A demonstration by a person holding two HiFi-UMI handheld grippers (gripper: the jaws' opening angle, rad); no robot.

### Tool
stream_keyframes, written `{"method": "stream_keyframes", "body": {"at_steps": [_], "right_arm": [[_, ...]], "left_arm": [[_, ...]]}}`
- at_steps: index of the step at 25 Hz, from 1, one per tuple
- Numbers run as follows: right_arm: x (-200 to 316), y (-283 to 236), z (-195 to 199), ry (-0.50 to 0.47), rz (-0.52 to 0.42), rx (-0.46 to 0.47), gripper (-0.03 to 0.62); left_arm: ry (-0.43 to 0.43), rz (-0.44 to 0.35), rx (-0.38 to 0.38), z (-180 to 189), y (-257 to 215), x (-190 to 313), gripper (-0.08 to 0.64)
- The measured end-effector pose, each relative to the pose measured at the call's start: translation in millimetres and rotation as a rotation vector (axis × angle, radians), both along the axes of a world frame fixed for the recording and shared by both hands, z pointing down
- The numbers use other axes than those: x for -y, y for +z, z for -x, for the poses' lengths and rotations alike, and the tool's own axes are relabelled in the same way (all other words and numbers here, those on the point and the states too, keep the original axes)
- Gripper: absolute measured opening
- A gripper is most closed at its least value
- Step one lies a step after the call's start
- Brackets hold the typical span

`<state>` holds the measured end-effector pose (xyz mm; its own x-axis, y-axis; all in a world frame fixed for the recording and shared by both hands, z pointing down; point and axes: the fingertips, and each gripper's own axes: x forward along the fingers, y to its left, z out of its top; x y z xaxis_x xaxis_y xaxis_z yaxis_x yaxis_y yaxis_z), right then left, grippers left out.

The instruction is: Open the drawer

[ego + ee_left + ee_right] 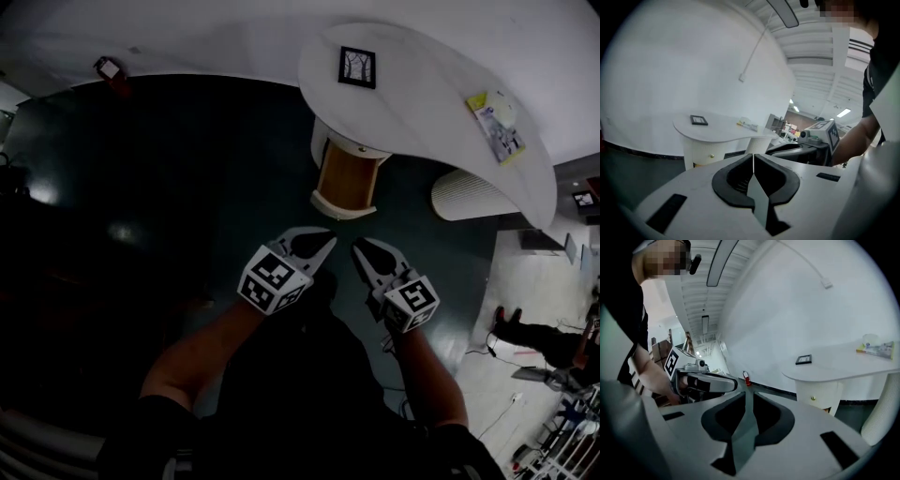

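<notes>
The drawer [354, 150] is the white curved front with a small brass knob at the top of the pedestal under a white table [422, 103]; wood shows below it. It is also visible with its knob in the left gripper view, drawer [708, 154], and in the right gripper view, drawer [815, 397]. My left gripper [324, 246] and right gripper [360, 247] hover side by side over the dark floor, well short of the pedestal. The left gripper [753, 157] has its jaws pressed together, empty. The right gripper [746, 397] is likewise shut on nothing.
On the table lie a small black frame [357, 67] and a yellow booklet [494, 125]. A white ribbed pedestal [469, 194] stands right of the drawer unit. A red fire extinguisher [111, 70] sits by the far wall. Another person's legs [530, 335] are at the right.
</notes>
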<state>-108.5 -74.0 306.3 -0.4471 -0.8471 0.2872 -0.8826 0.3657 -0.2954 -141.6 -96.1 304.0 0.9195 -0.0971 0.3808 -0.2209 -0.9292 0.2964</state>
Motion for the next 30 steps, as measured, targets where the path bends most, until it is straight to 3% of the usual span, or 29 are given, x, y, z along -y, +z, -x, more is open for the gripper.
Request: {"method": "stream_keyframes", "body": {"at_steps": [7, 13, 20, 30], "right_arm": [[-35.5, -95.3, 22.6, -0.019, -0.103, -0.003, 0.044], [-68.1, -155.0, 36.8, -0.014, -0.195, 0.011, 0.029], [-96.3, -203.8, 8.5, 0.039, -0.258, 0.022, 0.023], [-127.9, -259.6, -38.5, 0.033, -0.374, 0.007, 0.017]], "left_arm": [[-0.048, -0.023, -0.093, 22.5, -86.6, -17.6, 0.018], [-0.027, -0.094, -0.142, 36.0, -139.6, -45.7, 0.018], [-0.056, -0.13, -0.142, 37.4, -178.7, -70.5, 0.018], [-0.112, -0.221, -0.236, 7.7, -245.6, -88.3, 0.018]]}}
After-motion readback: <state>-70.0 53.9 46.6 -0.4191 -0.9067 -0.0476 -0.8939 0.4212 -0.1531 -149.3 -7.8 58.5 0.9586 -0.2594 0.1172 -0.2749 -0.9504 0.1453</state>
